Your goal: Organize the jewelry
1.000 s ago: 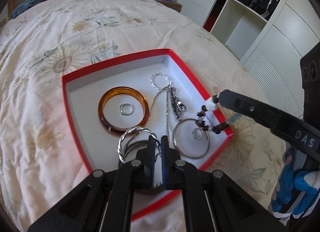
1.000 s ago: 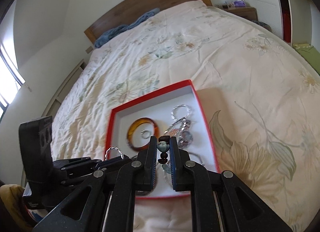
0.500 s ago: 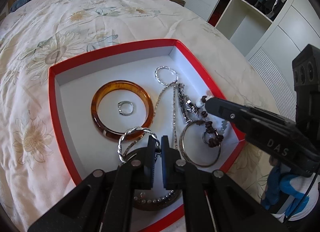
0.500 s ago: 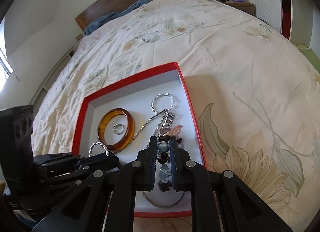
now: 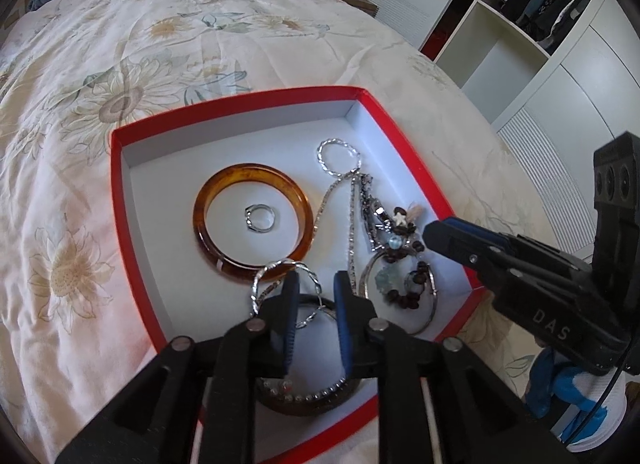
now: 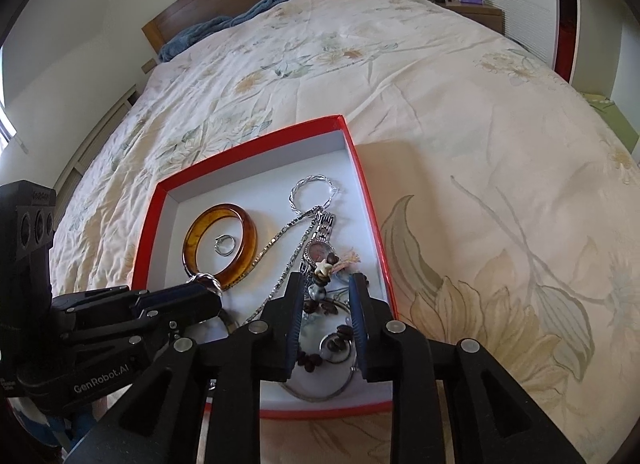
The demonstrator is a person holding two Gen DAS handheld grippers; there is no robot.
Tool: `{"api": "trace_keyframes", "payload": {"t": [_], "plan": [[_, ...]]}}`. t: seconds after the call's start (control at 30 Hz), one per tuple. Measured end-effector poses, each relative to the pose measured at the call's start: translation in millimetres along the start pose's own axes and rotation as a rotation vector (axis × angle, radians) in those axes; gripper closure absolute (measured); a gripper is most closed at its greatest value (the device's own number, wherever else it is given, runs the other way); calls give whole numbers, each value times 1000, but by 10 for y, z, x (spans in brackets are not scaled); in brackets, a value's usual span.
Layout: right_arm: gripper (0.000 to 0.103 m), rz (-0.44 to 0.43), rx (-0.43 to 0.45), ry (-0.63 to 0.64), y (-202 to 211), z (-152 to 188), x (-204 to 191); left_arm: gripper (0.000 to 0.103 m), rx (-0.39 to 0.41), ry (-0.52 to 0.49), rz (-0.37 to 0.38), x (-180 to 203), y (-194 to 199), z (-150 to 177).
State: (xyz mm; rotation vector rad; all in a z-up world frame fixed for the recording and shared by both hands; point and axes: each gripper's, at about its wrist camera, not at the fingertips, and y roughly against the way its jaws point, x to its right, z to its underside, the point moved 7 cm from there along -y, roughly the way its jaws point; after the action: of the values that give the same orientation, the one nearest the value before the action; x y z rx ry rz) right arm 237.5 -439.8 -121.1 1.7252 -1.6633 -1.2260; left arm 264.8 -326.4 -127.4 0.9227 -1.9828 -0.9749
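A red box (image 5: 120, 200) with a white interior rests on a floral bedspread (image 5: 120, 64) and holds all the jewelry. In the left wrist view, the left gripper (image 5: 316, 284) hangs over the box's 6 o'clock edge, its jaws parted to a moderate gap with nothing between them; a twisted silver hoop (image 5: 280, 276) lies beneath and around its left finger, and a dark studded bangle (image 5: 308, 400) lies below the fingers. An amber bangle (image 5: 252, 224) lies left of the box centre, encircling a small silver ring (image 5: 260, 218). A second twisted hoop (image 5: 338, 156) lies toward 12 o'clock, with silver chains (image 5: 352, 224) running down from it. At 3 o'clock a brown beaded bracelet (image 5: 404, 260) is heaped on a plain silver bangle (image 5: 424, 320), beside a wristwatch (image 6: 318, 250) seen in the right wrist view. The right gripper (image 6: 326, 284) enters from 3 o'clock; in its own view its jaws stand apart, empty, directly over the beads.
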Motion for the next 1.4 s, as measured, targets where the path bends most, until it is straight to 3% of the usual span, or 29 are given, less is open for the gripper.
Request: {"api": "trace_keyframes", "payload": {"t": [0.27,0.5,0.6,0.77,0.9,1.17,1.4], "plan": [[72,30,41,-12,414,53,-35,75,51,4,-4,56,357,30],[64,38,76,20,789,170,-314,64,109,19,-53,-5,814,278],[56,41,86,44,931,263,-483,63,143,27,-96,-76,1049,442],[55,27,100,79,1168,472,-809,63,182,39,-166,-226,1418,787],[48,16,109,104,1316,655,-1054,63,218,56,-218,-360,1782,1035],[46,12,123,152,1532,1029,-1479,63,272,70,-330,-575,2394,1369],[42,52,137,164,1665,1254,-1666,62,308,85,-403,-775,2700,1669]]}}
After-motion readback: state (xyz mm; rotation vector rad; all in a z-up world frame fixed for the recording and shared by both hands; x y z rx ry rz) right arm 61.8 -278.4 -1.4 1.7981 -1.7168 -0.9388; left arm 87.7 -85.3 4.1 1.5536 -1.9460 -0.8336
